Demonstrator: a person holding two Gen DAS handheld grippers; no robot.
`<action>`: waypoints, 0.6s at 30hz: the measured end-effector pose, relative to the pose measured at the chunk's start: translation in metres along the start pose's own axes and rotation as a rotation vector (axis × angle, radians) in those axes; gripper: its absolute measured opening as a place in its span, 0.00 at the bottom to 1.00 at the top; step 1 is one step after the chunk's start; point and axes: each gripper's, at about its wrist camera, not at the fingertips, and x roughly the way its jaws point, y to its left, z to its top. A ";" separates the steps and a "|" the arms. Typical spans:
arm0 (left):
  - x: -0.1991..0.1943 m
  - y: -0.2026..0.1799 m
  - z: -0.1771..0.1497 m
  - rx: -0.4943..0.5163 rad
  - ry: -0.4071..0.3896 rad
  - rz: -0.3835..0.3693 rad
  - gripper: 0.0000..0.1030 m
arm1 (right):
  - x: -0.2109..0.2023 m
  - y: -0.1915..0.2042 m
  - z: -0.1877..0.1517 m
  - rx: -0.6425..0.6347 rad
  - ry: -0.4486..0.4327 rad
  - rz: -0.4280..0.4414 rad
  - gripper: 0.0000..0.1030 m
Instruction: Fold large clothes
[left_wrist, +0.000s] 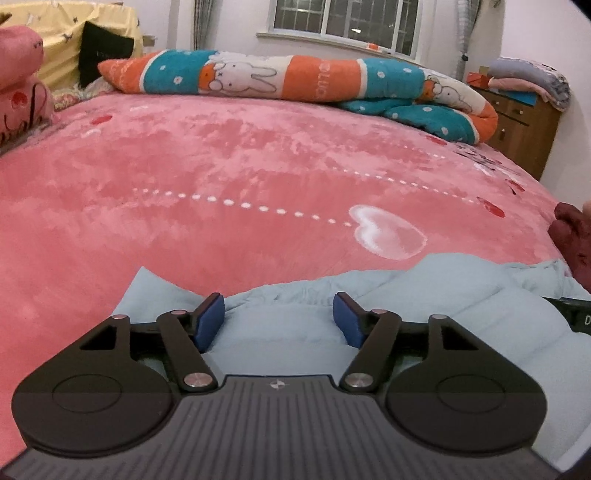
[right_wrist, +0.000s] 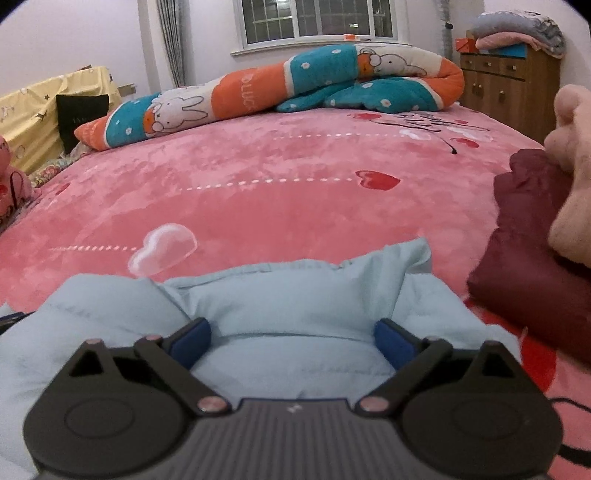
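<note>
**Both grippers wide open above pale blue jacket on pink bed cover**

Left wrist view: the left gripper (left_wrist: 279, 317) was tilted downward, blue pads spread wide. Nothing was clamped; the pads did not press on any cloth. Directly under and between the fingers lay the pale blue padded jacket (left_wrist: 424, 295), puffy and quilted, spread flat. One pointed corner of it stuck out past the left finger. The jacket ran off to the right of this gripper toward the frame edge.

Right wrist view: the right gripper (right_wrist: 291, 343) was also tilted downward, its jaws at a very wide spread, holding nothing. The same pale blue jacket (right_wrist: 295, 291) filled the space below and between the fingers, with a raised fold just ahead of the fingertips and more fabric out to the left.

Surroundings: the jacket rested on the fuzzy pink bed cover with heart prints (right_wrist: 277, 177), which extended well ahead of both grippers. A dark maroon garment (right_wrist: 528, 240) lay crumpled to the right of the right gripper, near the jacket's edge. A rolled orange, teal and white rabbit-print quilt (left_wrist: 295, 77) lay far ahead. A wooden cabinet (right_wrist: 513, 88) stood far ahead to the right.
</note>
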 end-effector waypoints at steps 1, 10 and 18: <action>0.005 0.003 0.000 -0.008 0.005 -0.004 0.80 | 0.004 0.000 0.000 0.000 -0.001 0.002 0.95; 0.020 0.001 0.001 -0.011 0.034 0.014 0.89 | 0.016 -0.001 -0.002 0.000 -0.011 0.004 0.97; 0.010 -0.004 0.000 0.012 0.035 0.039 0.91 | 0.013 -0.001 0.000 0.001 -0.014 0.008 0.98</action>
